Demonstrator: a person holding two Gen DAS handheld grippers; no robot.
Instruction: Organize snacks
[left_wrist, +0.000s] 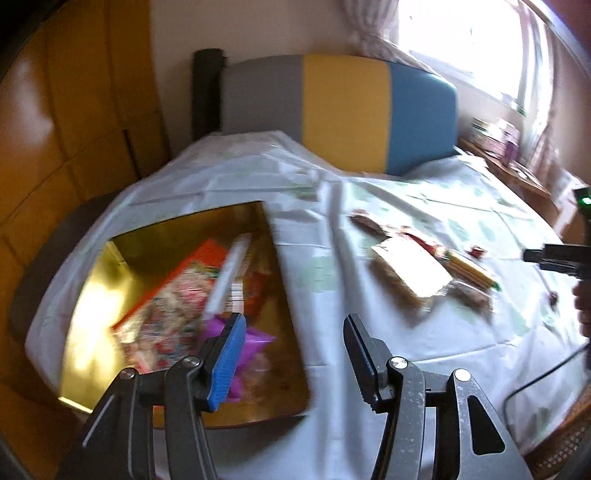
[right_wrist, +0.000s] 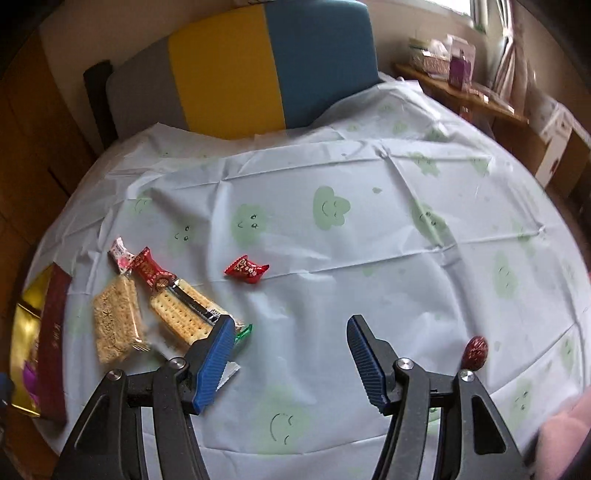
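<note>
A pale cloud-print tablecloth (right_wrist: 332, 266) covers the table. The right gripper (right_wrist: 291, 354) hangs spread and empty; the cracker packets (right_wrist: 177, 310) lie just beyond its left finger, the red candy (right_wrist: 246, 268) further off. The left gripper (left_wrist: 291, 354), spread and empty, hovers at the gold box's (left_wrist: 96, 310) near corner.

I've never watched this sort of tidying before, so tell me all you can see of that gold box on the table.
The gold box is a shallow, open rectangular tray with a shiny golden inside that looks like foil-lined card; in the right view its outer wall is dark red. It lies flat on the tablecloth at the table's left edge. Inside lie an orange-edged packet, a purple bag and other blurred wrappers. The left gripper hangs over it, open and empty.
</note>
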